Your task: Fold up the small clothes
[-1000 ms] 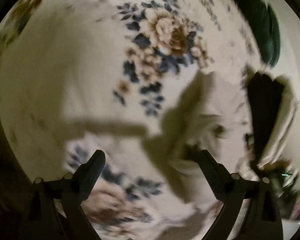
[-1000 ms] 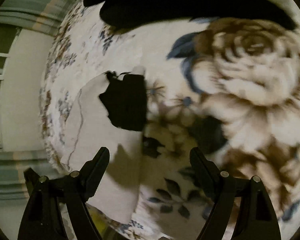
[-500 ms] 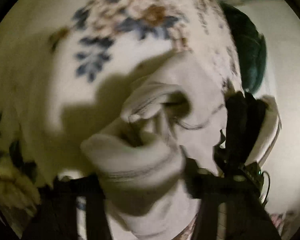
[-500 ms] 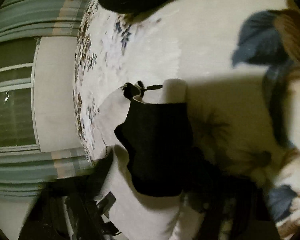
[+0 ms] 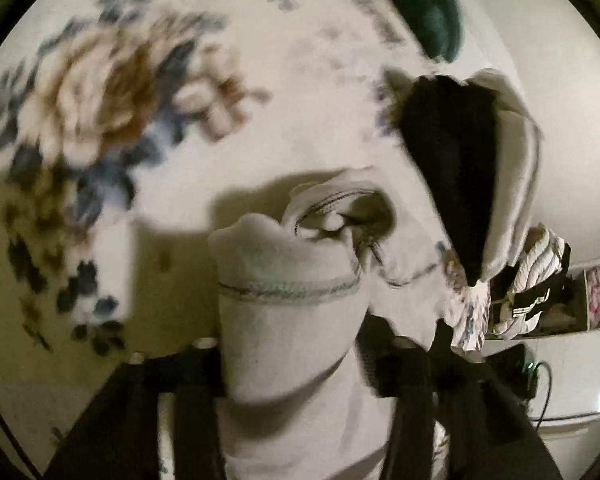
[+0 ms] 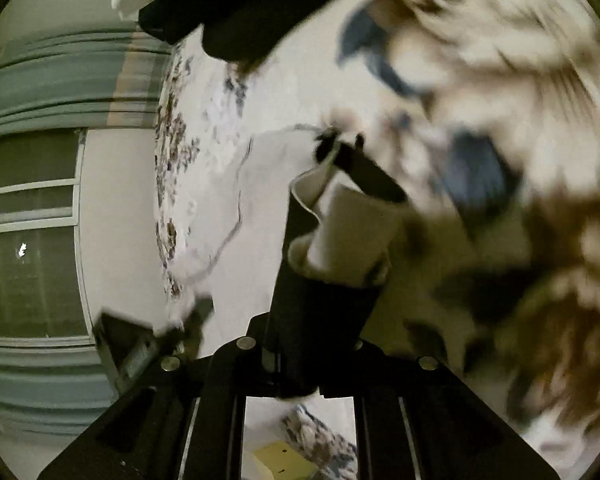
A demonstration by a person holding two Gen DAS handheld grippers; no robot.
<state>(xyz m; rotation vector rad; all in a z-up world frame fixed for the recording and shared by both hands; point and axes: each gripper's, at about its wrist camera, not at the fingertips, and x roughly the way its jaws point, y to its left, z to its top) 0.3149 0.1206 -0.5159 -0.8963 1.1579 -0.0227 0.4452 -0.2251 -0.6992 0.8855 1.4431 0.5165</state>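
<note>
Mid-fold: left gripper (image 5: 296, 364) and right gripper (image 6: 320, 344) jaws each clamp the white-and-black garment (image 5: 292, 308) above the floral bedspread (image 5: 100, 92); next, probably carry both edges toward twelve o'clock.

No text, label, brand, number or sign could be read in either wrist view. The floral bedspread (image 5: 100, 92) carried only a flower pattern, and the pale garment (image 5: 292, 308) showed plain stitching with no lettering. The yellow note (image 6: 284, 464) at the bottom of the right view bore no legible marks.
</note>
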